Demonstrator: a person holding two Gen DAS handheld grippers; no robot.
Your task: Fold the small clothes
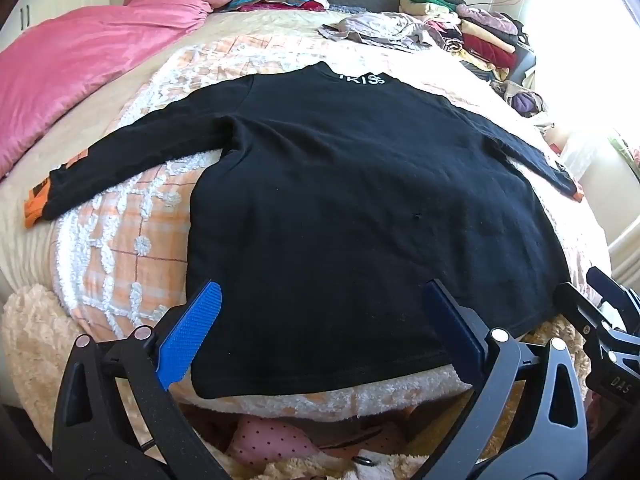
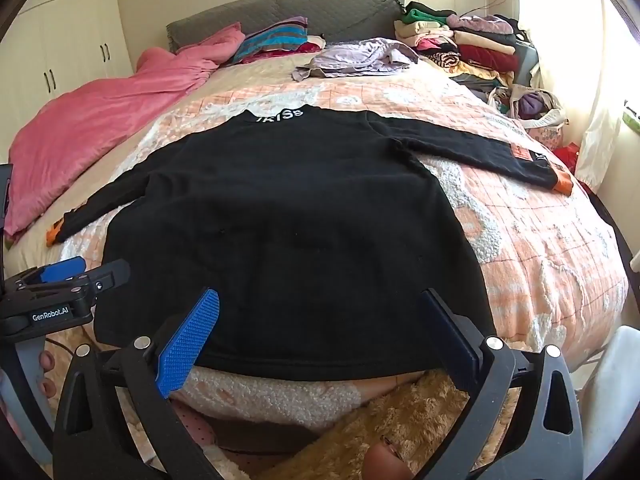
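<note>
A black long-sleeved top [image 1: 340,200] with white collar lettering and orange cuffs lies flat on the bed, sleeves spread out to both sides; it also shows in the right wrist view [image 2: 288,224]. My left gripper [image 1: 322,296] is open and empty, hovering over the hem near the bed's front edge. My right gripper [image 2: 320,304] is open and empty, also over the hem, a little to the right. The left gripper also shows at the left edge of the right wrist view [image 2: 76,276].
The bed has an orange and white checked blanket [image 2: 532,240]. A pink quilt [image 1: 80,76] lies on the left. Stacked folded clothes [image 2: 468,44] and a loose lilac garment [image 2: 356,60] sit at the far right by the grey headboard [image 2: 320,12].
</note>
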